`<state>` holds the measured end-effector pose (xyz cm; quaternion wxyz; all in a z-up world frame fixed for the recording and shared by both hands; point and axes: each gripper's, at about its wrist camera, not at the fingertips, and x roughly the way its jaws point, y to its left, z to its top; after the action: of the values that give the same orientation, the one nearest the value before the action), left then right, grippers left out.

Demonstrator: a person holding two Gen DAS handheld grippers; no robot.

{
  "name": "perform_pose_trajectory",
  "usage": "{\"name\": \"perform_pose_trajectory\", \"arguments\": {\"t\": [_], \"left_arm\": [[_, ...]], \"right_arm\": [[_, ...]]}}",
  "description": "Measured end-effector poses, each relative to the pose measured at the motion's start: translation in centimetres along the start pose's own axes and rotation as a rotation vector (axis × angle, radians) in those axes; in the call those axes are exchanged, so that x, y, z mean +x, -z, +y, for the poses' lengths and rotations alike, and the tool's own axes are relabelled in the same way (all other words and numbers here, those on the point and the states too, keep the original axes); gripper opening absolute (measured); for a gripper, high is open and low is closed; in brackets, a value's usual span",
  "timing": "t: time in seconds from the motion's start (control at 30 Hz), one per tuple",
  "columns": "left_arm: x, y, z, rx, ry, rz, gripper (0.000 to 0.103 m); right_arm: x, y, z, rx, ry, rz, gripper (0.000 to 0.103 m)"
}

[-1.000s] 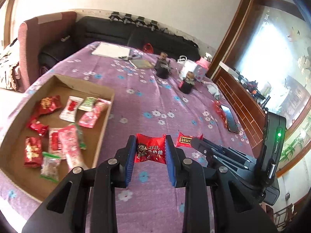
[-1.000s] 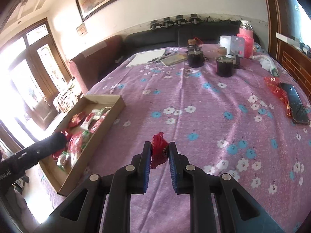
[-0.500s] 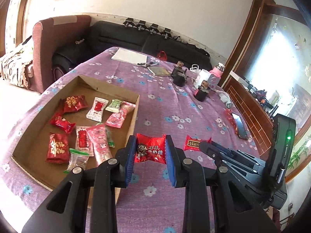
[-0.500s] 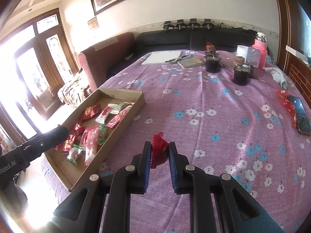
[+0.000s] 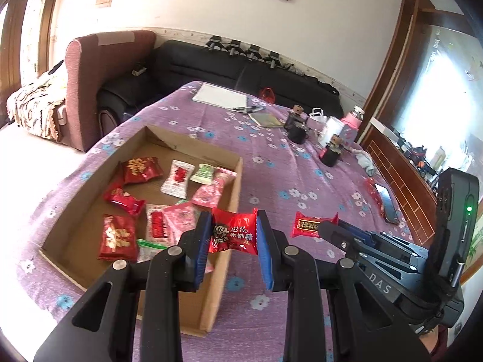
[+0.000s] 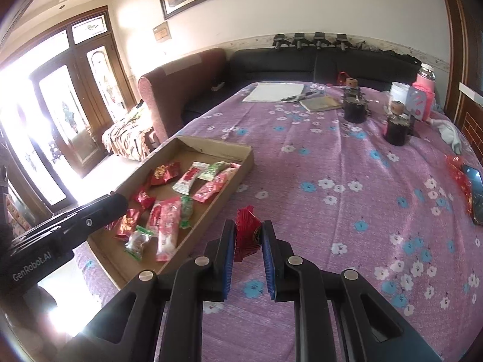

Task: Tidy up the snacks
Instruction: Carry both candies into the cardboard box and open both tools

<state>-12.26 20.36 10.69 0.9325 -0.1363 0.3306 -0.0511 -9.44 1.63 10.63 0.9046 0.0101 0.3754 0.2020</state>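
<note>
My left gripper (image 5: 232,235) is shut on a red candy packet with a cartoon face (image 5: 234,233) and holds it above the right wall of the cardboard box (image 5: 232,199). The box holds several red, pink, white and green snack packets (image 5: 178,178). My right gripper (image 6: 247,238) is shut on a red snack packet (image 6: 247,233), held above the tablecloth just right of the box (image 6: 241,163). In the left wrist view the right gripper (image 5: 329,229) shows holding that red packet (image 5: 311,226).
The table has a purple flowered cloth (image 6: 347,181). Far end: white paper (image 6: 271,92), notebook (image 6: 321,102), two dark jars (image 6: 395,129), a white cup (image 6: 398,90), a pink bottle (image 6: 424,90). A phone (image 6: 475,190) and red wrapper (image 6: 459,175) lie at right. Sofas stand behind.
Both grippers have moved left toward the box with their packets still held. The left gripper's packet now hangs over the box's right wall.
</note>
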Motion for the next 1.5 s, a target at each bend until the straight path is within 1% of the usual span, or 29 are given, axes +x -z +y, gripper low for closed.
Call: {"name": "perform_pose_trajectory", "arguments": {"t": [0.4,0.7,0.87,1.03,1.2,1.27,1.37,1.5], "left_arm": [[0.2,-0.7,5.6,-0.09,-0.059,-0.009,0.026],[0.3,-1.3,10.5,-0.177,-0.106,-0.017,0.026],[1.1,-1.3,12.7,-0.213,-0.117,0.001,0.026],[2.3,-1.1,14.2,-0.238,-0.128,0.028,0.026],[3.3,-0.6,15.1,-0.262,-0.121,0.051,0.026],[3.3,-0.6,15.5,-0.272,-0.109,0.052,0.026],[3.0,-0.5,15.9,-0.28,-0.084,0.031,0.026],[2.7,-0.4,15.8,-0.242,-0.094,0.012,0.026]], "right_arm": [[2.6,-1.8,4.5,-0.059,-0.079,0.037,0.017],[4.9,-2.5,8.6,-0.098,-0.185,0.081,0.017],[6.4,-2.4,10.3,-0.115,-0.224,0.114,0.017],[7.7,-1.7,11.0,-0.117,-0.248,0.157,0.017],[8.3,-1.0,11.1,-0.112,-0.262,0.18,0.017],[8.5,-1.0,11.1,-0.106,-0.267,0.18,0.017],[8.5,-1.1,10.9,-0.101,-0.268,0.165,0.017],[8.6,-2.0,11.0,-0.11,-0.26,0.136,0.017]]}}
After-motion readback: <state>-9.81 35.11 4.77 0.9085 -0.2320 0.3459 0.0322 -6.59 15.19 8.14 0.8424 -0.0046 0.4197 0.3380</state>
